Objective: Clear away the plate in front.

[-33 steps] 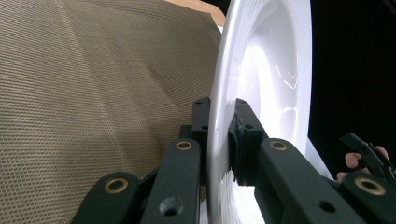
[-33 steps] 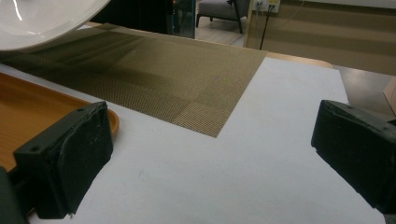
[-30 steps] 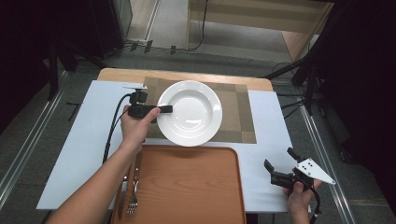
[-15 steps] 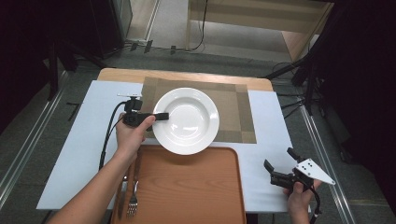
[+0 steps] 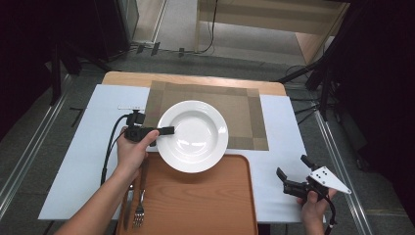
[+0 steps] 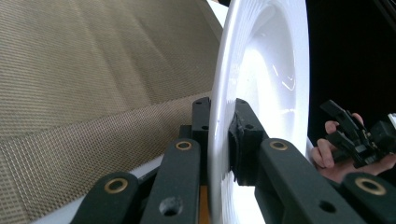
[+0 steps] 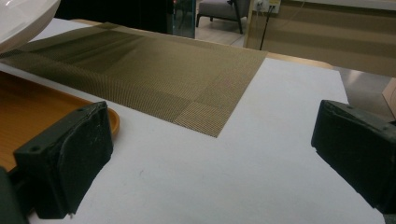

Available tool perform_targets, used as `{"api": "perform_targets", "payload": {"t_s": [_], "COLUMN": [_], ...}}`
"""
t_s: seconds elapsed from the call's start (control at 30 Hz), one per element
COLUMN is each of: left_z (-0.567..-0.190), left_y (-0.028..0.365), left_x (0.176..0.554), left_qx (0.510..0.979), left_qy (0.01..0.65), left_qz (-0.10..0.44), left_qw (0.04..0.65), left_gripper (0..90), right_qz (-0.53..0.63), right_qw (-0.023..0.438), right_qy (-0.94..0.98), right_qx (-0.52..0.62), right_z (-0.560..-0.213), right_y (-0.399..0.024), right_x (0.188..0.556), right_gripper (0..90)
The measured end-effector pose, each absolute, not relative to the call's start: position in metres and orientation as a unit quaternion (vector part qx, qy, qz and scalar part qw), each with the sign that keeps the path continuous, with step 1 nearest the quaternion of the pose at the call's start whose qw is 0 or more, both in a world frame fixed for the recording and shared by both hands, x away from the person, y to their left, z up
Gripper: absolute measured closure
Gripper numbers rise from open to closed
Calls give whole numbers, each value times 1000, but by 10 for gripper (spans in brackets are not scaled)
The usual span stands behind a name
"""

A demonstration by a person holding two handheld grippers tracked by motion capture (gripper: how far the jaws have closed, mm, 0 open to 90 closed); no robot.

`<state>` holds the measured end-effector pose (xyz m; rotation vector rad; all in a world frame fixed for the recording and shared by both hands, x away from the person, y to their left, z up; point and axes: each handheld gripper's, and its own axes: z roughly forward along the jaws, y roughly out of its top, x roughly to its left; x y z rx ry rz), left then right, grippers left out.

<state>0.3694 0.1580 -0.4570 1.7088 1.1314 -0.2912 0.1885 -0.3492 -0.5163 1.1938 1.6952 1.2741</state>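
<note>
— Moved since a second ago: the white plate (image 5: 192,135), carried by the left gripper (image 5: 166,130), has slid from the middle of the woven placemat (image 5: 244,105) toward the lower left of the high view, and its near rim now overlaps the far edge of the orange tray (image 5: 195,200).

— How is it held?

— Clenched on the rim. In the left gripper view the two black jaws pinch the plate's (image 6: 261,84) edge between them, one pad on each face, with the plate standing edge-on and the placemat (image 6: 84,79) spread at the left.

— And the other tool?

— At the lower right of the high view the right gripper (image 5: 292,172) rests in a hand over the white table cover (image 5: 88,147), well apart from the plate. In the right gripper view its jaws stand wide with nothing between them, and the white cover (image 7: 243,158) lies bare below.

— Anything else in shot?

— A fork (image 5: 140,208) lies at the tray's left edge, near the bottom of the high view, just beside the person's left forearm.
</note>
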Motion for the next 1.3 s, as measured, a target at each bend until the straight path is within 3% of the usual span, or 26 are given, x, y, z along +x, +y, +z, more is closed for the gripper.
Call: {"api": "perform_targets", "payload": {"t_s": [1.3], "left_z": [-467], "left_y": [174], "left_x": [310], "left_qx": [713], "left_qy": [458], "left_qz": [-136], "left_qw": [513], "left_gripper": [810], "right_qz": [488], "right_qw": [348], "right_qy": [655], "right_qx": [460], "right_z": [-516], "right_y": [-348], "right_x": [188], "right_gripper": [0]}}
